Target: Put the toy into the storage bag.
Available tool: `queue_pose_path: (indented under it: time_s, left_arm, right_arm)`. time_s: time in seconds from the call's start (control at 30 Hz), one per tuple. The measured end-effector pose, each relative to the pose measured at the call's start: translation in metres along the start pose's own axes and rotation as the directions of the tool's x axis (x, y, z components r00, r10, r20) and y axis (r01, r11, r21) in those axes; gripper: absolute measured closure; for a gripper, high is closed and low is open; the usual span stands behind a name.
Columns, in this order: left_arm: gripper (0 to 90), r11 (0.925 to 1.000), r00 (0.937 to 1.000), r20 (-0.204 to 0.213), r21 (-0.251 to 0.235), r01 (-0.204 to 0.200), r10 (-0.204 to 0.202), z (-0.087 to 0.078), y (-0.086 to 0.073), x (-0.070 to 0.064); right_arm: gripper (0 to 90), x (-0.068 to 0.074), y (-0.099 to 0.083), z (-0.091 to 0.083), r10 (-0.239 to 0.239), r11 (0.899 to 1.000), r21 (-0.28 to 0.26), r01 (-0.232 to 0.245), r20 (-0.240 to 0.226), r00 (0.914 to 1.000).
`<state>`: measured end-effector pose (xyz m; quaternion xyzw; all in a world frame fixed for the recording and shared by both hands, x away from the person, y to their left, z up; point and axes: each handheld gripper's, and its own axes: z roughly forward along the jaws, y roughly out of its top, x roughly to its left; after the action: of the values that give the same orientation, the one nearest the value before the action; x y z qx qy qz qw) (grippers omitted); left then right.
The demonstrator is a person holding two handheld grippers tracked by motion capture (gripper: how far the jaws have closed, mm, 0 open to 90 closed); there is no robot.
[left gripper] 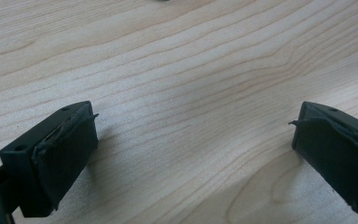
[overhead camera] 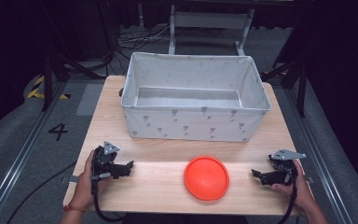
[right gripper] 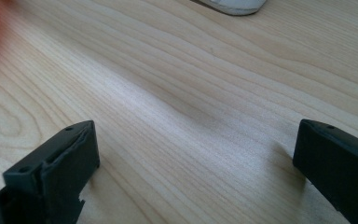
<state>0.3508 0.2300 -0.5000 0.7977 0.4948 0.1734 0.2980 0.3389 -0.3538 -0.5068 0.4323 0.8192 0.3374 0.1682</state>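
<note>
1. The left tongs [overhead camera: 129,166] sit low at the near left of the tabletop [overhead camera: 158,186], gripped by the person's left hand [overhead camera: 85,179], their tips pointing toward the middle.
2. In the left gripper view their jaws stand wide apart — bare wood between them, nothing held.
3. The right tongs [overhead camera: 255,174] sit at the near right in the right hand [overhead camera: 294,184], tips pointing inward toward the left tongs.
4. In the right gripper view these jaws too are spread wide — nothing between them.
5. Both forearms come in from the near edge, well apart.
</note>
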Motion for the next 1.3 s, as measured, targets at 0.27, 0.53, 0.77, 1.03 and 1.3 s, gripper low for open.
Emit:
queue_pose_path:
  time_s: [0.27, 0.53, 0.77, 1.03, 1.3]
  left_arm:
    - [0.1, 0.9990, 0.9983, 0.037, 0.003, -0.045, 0.045, -0.001, 0.000, 0.006]
    - [0.3, 0.9951, 0.9916, 0.083, -0.004, -0.099, 0.099, -0.004, -0.004, 0.010]
    - [0.1, 0.9925, 0.9866, 0.108, 0.000, -0.122, 0.122, -0.003, -0.003, 0.013]
    - [0.1, 0.9924, 0.9864, 0.110, 0.000, -0.123, 0.122, -0.003, -0.003, 0.013]
    - [0.1, 0.9925, 0.9868, 0.108, 0.000, -0.122, 0.121, -0.003, -0.003, 0.012]
  right_arm:
    - [3.3, 0.002, 0.003, -0.001, -0.018, 1.000, 0.019, 0.018, 0.006, 0.9998]
    - [22.3, 0.018, 0.012, -0.006, -0.068, 0.998, 0.014, 0.069, -0.037, 0.9970]
    - [20.5, 0.043, 0.033, -0.012, -0.083, 0.995, -0.063, 0.075, -0.129, 0.9882]
    - [19.8, 0.068, 0.053, -0.006, -0.123, 0.991, -0.086, 0.106, -0.226, 0.9662]
    - [18.3, 0.096, 0.071, 0.025, -0.184, 0.983, -0.041, 0.181, -0.328, 0.9265]
